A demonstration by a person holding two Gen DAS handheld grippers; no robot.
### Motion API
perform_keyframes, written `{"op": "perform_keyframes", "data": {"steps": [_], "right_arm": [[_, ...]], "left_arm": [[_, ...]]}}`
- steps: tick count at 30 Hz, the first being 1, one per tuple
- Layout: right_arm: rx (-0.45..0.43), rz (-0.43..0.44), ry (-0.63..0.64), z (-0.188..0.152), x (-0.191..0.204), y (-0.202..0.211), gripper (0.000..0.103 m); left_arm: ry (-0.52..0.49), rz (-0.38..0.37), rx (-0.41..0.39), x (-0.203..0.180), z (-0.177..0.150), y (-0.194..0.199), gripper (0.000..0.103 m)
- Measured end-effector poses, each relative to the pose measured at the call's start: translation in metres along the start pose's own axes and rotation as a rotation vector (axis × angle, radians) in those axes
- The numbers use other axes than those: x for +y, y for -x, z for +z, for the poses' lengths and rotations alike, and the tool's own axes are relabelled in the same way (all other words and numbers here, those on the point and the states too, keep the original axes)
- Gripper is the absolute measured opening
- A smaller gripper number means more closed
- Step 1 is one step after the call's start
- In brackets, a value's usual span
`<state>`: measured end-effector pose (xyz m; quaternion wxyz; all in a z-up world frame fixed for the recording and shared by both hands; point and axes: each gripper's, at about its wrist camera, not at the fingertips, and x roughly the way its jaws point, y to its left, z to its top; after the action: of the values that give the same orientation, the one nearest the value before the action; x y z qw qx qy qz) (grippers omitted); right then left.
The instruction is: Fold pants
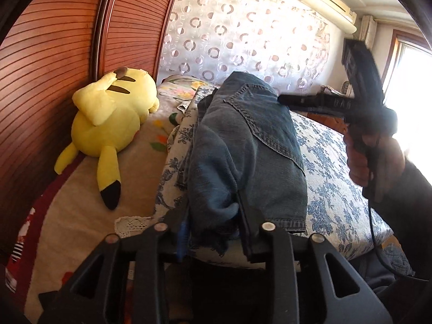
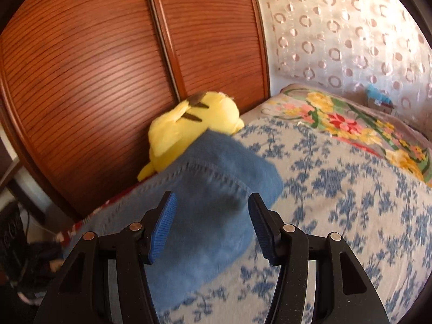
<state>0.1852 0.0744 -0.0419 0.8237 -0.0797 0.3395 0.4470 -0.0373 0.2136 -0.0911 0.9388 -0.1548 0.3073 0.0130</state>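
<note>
- Left tool [image 1: 213, 224] right up front, fingers a bit apart w/ a bunched fold of the pants [image 1: 248, 145] sitting between them; can't tell if the pads press on the denim.
- Right tool [image 2: 212, 226] in its own cam: blue ribbed pads [image 2: 163, 226] well apart, nothing clamped; blurred denim lies just beyond the gap.
- Pants = blue jeans, folded into a thick bundle on the bed's blue-floral cover [image 1: 329, 162], near the cover's left edge. Pocket stitching faces up.
- From the left cam, the right tool shows at frame right, gripped by a hand [image 1: 375, 156], dark sleeve below, hovering above the cover beside the pants, not touching them.
- Left of the pants, well apart: yellow plush toy [image 1: 108, 124] lying face-down on a beige blanket [image 1: 81, 216], against the wooden slatted wardrobe doors [image 1: 54, 62].
- Farther back: flower-print pillow [image 2: 351, 124] at the head of the bed.
- Behind that, sheer curtain w/ ring pattern [image 1: 243, 35].
- Top right, far wall: AC unit [image 1: 329, 8]; bright window [image 1: 410, 62] next to it.
</note>
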Motion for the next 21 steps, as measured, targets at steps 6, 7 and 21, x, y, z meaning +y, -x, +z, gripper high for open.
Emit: {"op": "perform_keyframes", "data": {"steps": [6,7,21], "right_arm": [[0.007,0.038,-0.001,-0.001,0.003,-0.018,0.059],[0.008,0.044,0.000,0.000,0.003,-0.020,0.059],[0.062,0.127,0.046,0.003,-0.003,-0.052,0.059]], "left_arm": [[-0.066,0.061,-0.051,-0.005,0.022,0.027,0.043],[-0.070,0.066,-0.061,-0.005,0.027,0.030,0.044],[-0.119,0.086,0.049,-0.024,0.071,-0.036,0.065]]}}
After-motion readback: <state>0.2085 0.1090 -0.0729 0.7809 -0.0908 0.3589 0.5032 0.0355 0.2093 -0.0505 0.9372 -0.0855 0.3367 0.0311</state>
